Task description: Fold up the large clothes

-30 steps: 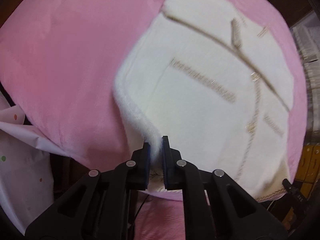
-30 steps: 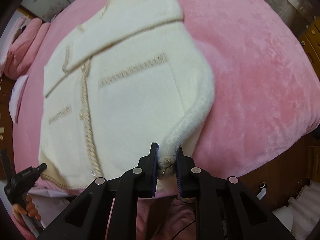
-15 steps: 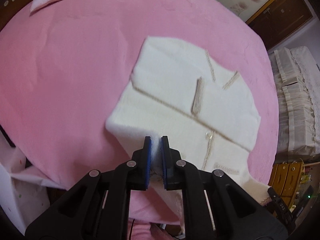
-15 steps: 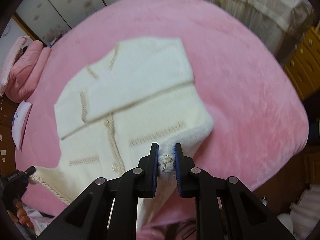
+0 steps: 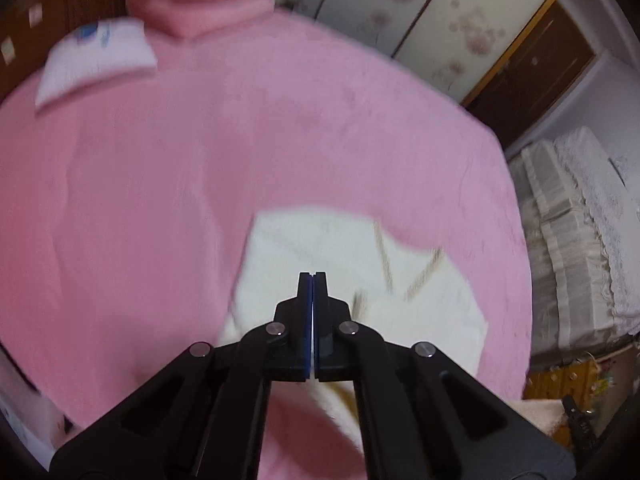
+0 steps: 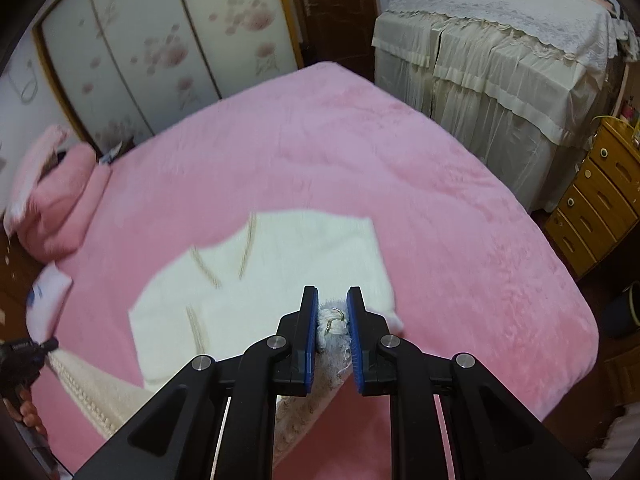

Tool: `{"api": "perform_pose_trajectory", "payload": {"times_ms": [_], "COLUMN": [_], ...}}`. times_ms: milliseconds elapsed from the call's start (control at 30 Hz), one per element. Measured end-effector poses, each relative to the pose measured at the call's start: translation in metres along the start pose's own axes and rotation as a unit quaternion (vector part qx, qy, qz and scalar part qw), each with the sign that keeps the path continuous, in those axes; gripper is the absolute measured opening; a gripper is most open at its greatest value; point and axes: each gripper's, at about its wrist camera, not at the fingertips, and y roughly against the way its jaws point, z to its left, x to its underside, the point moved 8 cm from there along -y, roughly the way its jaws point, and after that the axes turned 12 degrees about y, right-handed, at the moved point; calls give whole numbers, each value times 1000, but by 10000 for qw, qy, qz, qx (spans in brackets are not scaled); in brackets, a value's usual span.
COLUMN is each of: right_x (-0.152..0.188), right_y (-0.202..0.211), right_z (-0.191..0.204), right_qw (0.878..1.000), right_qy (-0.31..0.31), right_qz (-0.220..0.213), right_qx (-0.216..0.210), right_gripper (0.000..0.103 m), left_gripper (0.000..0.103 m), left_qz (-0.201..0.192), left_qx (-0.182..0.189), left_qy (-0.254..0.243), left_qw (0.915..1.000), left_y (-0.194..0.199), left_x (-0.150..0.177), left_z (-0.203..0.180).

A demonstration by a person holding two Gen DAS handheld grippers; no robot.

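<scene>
Right wrist view is showing the right gripper pinching the cream cardigan's hem corner; the garment is stretching toward frame centre across the pink bed, while the left gripper is sitting fully closed.

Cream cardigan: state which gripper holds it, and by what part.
The right gripper pinches the cream cardigan by its bunched hem corner. The left gripper is shut with no fabric visible between its pads.
</scene>
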Motion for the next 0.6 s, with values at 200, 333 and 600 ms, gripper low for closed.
{"api": "perform_pose_trajectory", "payload": {"times_ms": [200,333,600], "right_x": [-61,-90,-96], "right_y": [-35,-54,-82], "right_z": [-4,13,60], "right_qw": [9985,9982,9937], "right_qy": [-293,-75,811], "right_qz": [86,46,303], "right_qx": [-462,-597,-709], "right_gripper": [13,13,13], "left_gripper": [0,0,12], "left_qz": [-346,543,2833], "left_qx": [114,-2,-399], "left_qy": [-192,-398,407], "left_qw": [9992,9977,9573], "left_y": [14,-18,-106], "left_x": [-82,-68,25], "left_z": [-31,-35,-13]}}
